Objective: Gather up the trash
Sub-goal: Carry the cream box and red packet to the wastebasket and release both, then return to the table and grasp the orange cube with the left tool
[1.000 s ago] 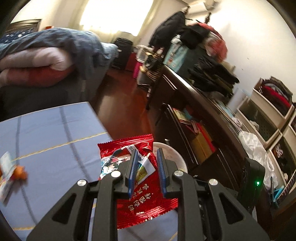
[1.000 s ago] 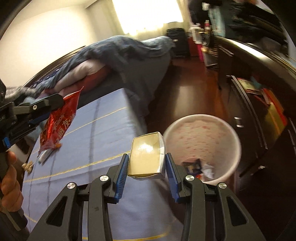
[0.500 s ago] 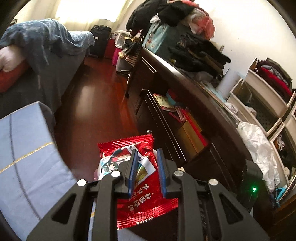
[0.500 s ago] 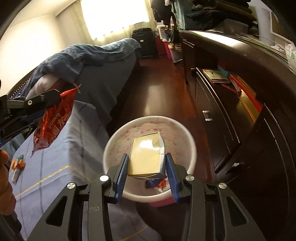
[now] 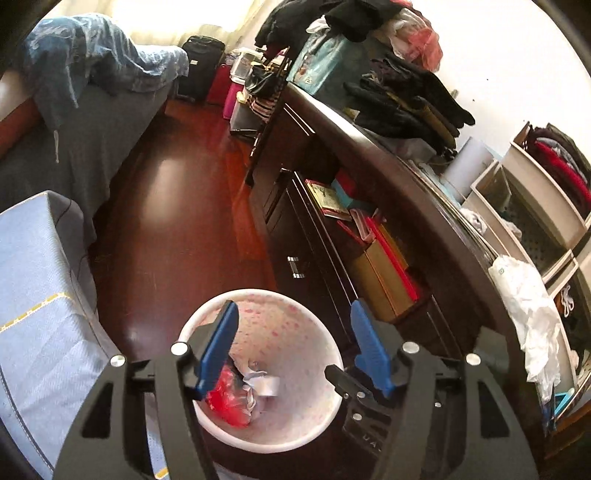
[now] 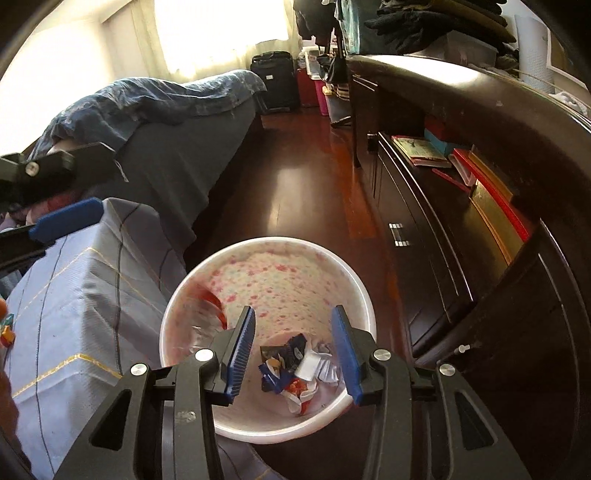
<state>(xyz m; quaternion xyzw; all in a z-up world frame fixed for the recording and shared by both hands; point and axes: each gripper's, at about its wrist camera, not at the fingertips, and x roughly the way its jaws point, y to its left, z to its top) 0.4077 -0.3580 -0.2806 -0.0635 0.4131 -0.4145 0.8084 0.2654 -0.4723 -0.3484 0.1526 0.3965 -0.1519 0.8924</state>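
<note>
Both grippers hang over the bin with their jaws spread wide and nothing between them: the left gripper point(image 5: 291, 325) and the right gripper point(image 6: 293, 328). Below them the white, pink-speckled trash bin point(image 6: 360, 291) holds a red snack wrapper point(image 5: 227, 400) and crumpled wrappers point(image 6: 291, 363). The bin stands on the dark wood floor point(image 5: 173, 206) between the blue-covered table point(image 6: 74, 295) and a dark cabinet point(image 6: 461, 236).

Daylight from window point(image 6: 221, 33) at far end, blown out to white on my feeds. Strong glare patch on floor point(image 5: 166, 192), sheen on dresser top point(image 6: 461, 85). Dresser front dark, in shadow. Wall point(image 5: 509, 66) overexposed in left view. Heavy fisheye bend, black vignette at corners. Red wrapper point(image 6: 210, 299) in bin point(image 6: 365, 295) motion-smeared; rest fairly sharp.
</note>
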